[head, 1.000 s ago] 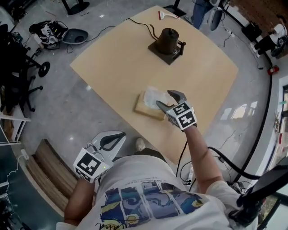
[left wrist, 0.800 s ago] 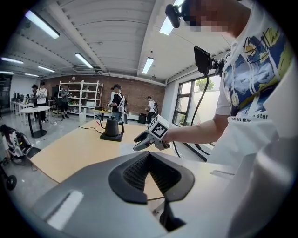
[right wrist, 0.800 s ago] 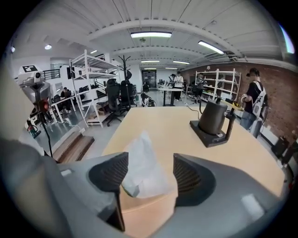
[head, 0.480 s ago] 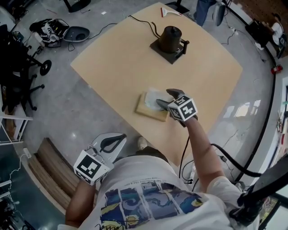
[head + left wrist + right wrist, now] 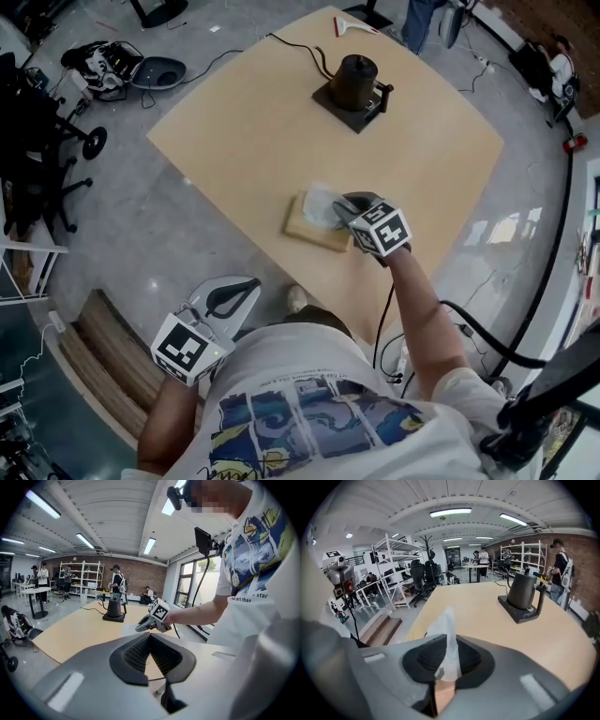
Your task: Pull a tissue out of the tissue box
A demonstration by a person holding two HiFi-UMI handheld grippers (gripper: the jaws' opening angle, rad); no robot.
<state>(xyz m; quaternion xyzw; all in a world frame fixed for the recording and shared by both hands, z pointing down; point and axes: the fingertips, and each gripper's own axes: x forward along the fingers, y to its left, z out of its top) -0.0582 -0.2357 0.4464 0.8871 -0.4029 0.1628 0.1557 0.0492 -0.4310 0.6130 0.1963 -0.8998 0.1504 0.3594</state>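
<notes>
A flat tan tissue box [image 5: 309, 231] lies near the front edge of the wooden table [image 5: 244, 131], with a white tissue [image 5: 322, 200] standing up from its top. My right gripper [image 5: 343, 212] is down on that tissue and its jaws are closing. In the right gripper view the tissue [image 5: 445, 630] runs up between the two black pads, which pinch it, with the box [image 5: 443, 693] just below. My left gripper [image 5: 246, 284] hangs off the table by the person's hip. Its jaws meet at the tip with nothing held [image 5: 150, 637].
A black kettle on a square base [image 5: 356, 84] stands at the table's far side, its cable trailing off the edge. A small white and red tool [image 5: 349, 28] lies at the far corner. Office chairs [image 5: 37, 141] and gear crowd the floor at left.
My right gripper has dropped onto the tissue and its jaws have gone from wide apart to pinched on it. The left gripper has stayed where it was.
</notes>
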